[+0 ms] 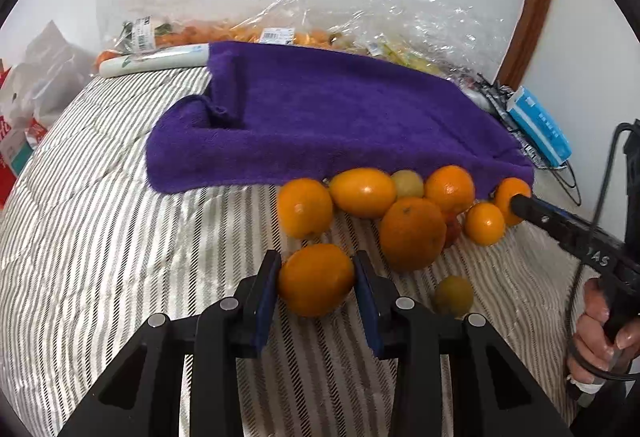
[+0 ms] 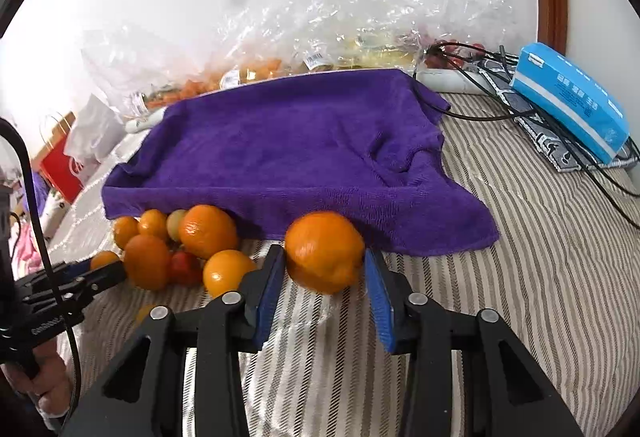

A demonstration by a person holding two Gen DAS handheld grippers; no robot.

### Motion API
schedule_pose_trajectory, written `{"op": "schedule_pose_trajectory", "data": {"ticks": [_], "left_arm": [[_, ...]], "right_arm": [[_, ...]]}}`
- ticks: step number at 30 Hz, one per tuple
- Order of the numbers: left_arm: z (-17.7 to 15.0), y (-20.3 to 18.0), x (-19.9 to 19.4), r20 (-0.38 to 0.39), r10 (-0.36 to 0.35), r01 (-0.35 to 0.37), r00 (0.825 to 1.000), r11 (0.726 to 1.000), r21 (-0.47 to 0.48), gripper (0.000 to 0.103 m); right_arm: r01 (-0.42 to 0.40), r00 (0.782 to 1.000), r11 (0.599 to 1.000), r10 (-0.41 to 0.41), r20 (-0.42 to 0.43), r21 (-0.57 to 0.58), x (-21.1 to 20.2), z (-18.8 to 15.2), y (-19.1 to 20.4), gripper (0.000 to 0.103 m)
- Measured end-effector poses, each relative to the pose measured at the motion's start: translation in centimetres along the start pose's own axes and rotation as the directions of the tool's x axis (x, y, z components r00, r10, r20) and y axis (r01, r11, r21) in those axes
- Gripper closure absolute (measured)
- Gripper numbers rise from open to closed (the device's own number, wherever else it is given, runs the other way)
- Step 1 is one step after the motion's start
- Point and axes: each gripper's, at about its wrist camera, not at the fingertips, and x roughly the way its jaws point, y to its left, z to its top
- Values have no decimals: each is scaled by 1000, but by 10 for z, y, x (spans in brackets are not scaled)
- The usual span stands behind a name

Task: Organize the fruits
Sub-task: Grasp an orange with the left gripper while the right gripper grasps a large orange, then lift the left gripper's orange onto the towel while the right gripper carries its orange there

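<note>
1. The biggest thing here is the purple towel (image 2: 280, 153), draped over something boxy on the striped bedspread (image 1: 100, 229). Its front edge hangs down right behind the fruit, so a gripper lifting carelessly could snag the cloth and drag it.

2. The pile (image 1: 412, 209) sits on the bedspread against that towel edge: oranges of mixed size, a yellow-green fruit or two, something red tucked low. It is loose and rests on soft, rumpled bedding, so I'd judge that pulling one fruit out may set its neighbours rolling.

3. The left gripper (image 1: 316, 279) has an orange (image 1: 316, 281) between its blue pads, just in front of the pile. The pads look pressed to both sides, narrow and snug. The skin is smooth, glossy and round; gripped only at the widest part, it could squirt out if squeezed or tilted.

4. The right gripper (image 2: 325, 257) is closed on its own orange (image 2: 324, 251) at the right end of the pile, touching the towel edge. One pad clearly touches; the other seems to. This fruit looks slightly blurred, so the hold may not be settled, and a quick lift could drop it.

5. A small greenish fruit (image 1: 454, 295) lies apart, near the left gripper; an elbow or cable could knock it away.
</note>
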Motion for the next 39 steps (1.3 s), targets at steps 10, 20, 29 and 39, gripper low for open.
{"op": "schedule_pose_trajectory", "data": {"ticks": [10,20,29,39], "left_arm": [[-6,-1,-6,-13,38,-38,999,999,0,68],[-4,-1,-4,-3,8,-8,1000,1000,-6,68],[7,0,-31,44,19,-17,999,999,-41,68],[54,-1,-46,129,68,-65,989,997,-31,68]], "right_arm": [[24,998,999,-25,-61,-24,13,-2,2,59],[4,999,1000,-5,-52,-16,17,1,-1,59],[-83,996,996,84,16,-44,-13,0,13,60],[-61,990,996,69,123,-66,-49,38,21,60]]}}
